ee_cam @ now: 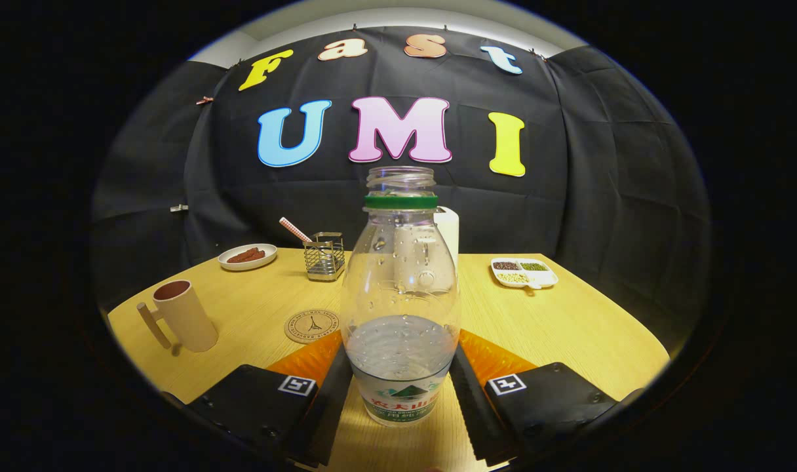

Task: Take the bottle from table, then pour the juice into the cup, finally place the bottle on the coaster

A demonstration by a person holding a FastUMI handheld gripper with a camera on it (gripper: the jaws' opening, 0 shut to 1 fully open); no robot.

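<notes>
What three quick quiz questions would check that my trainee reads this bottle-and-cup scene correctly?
1. True or false: the bottle has its cap on.
2. Which lies nearer the fingers: (a) the coaster or (b) the wire basket?
3. Fill in: the bottle stands ____ the two fingers.

Key:
1. False; the neck is open above the green ring.
2. a; the coaster lies just ahead of them, between bottle and cup.
3. Between; both fingers flank its lower body.
</notes>
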